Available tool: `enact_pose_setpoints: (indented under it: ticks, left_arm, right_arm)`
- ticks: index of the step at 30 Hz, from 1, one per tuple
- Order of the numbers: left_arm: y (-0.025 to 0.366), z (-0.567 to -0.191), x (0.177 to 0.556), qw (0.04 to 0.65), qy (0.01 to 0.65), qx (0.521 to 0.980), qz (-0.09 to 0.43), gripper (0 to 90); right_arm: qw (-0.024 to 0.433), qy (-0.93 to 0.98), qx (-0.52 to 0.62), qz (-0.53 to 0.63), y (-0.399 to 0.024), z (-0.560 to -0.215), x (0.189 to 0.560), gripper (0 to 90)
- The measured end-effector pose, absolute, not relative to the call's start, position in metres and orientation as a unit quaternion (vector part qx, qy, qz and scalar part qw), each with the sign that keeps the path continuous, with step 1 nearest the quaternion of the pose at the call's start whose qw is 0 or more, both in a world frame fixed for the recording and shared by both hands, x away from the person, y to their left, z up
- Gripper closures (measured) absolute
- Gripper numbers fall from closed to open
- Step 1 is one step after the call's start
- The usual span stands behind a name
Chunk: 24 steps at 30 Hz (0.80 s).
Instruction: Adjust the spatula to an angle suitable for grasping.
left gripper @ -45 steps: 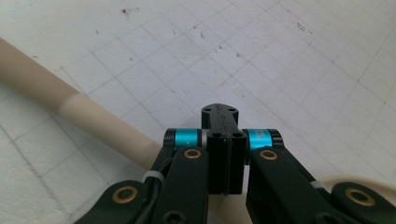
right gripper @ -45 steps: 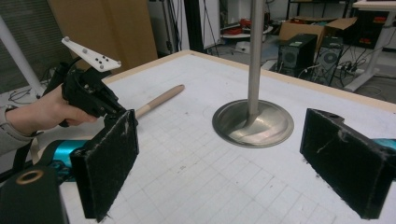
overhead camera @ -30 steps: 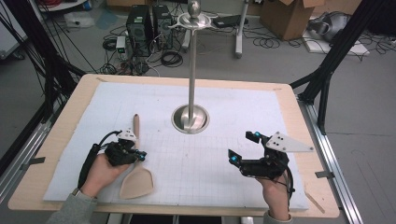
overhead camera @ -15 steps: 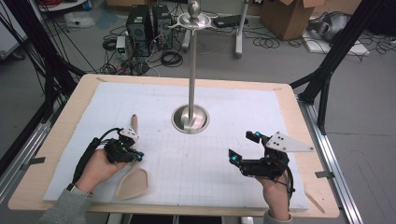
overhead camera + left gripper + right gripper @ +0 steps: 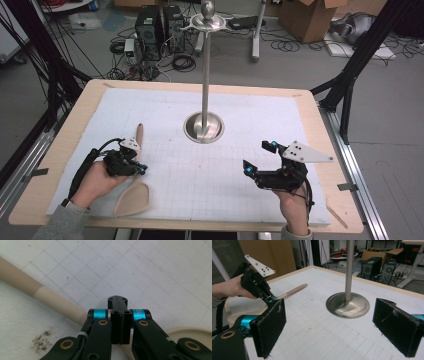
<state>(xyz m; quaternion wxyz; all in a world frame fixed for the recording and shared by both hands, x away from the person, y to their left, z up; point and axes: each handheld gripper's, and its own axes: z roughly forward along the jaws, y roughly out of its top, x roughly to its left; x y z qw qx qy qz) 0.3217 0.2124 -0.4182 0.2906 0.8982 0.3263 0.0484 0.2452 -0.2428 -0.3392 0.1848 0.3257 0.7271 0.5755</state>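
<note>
The left tool (image 5: 134, 162) sits low over a beige wooden spatula (image 5: 131, 196) that lies flat on the white gridded mat (image 5: 210, 170) covering the surface (image 5: 330, 145). In the left gripper view its 2 jaws are pressed together, pad against pad, with nothing between them, and the spatula's handle (image 5: 47, 298) passes underneath them, running off to the upper left. Whether the jaw tips touch the handle cannot be told. The wide blade (image 5: 190, 331) of the spatula shows just to the right of the jaws, near the lower edge of that view. From above, the handle tip (image 5: 140, 131) pokes out beyond the left tool, and the blade lies on the near side of it, beside the person's left hand (image 5: 95, 180).

The right tool (image 5: 260, 159) is held well apart from the spatula, across the mat. Its 2 jaws stand wide apart and hold nothing. Ahead of it, between the jaws in the right gripper view, is a metal stand (image 5: 348, 303) with a round base and an upright pole.
</note>
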Motion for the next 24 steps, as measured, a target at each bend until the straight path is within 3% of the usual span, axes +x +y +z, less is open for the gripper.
enact_pose_setpoints:
  ticks: [8, 16, 24]
  left_arm:
    - [0.223, -0.414, 0.32, 0.362, 0.318, 0.873, 0.071, 89.9]
    - [0.252, -0.404, 0.332, 0.408, 0.365, 0.828, 0.12, 89.9]
    - [0.27, -0.412, 0.351, 0.418, 0.421, 0.794, 0.129, 89.9]
  right_arm:
    - [0.185, 0.728, 0.327, 0.573, -0.242, -0.34, 0.246, 10.7]
    - [0.182, 0.732, 0.325, 0.571, -0.241, -0.341, 0.246, 10.7]
    - [0.176, 0.734, 0.322, 0.571, -0.238, -0.341, 0.247, 10.7]
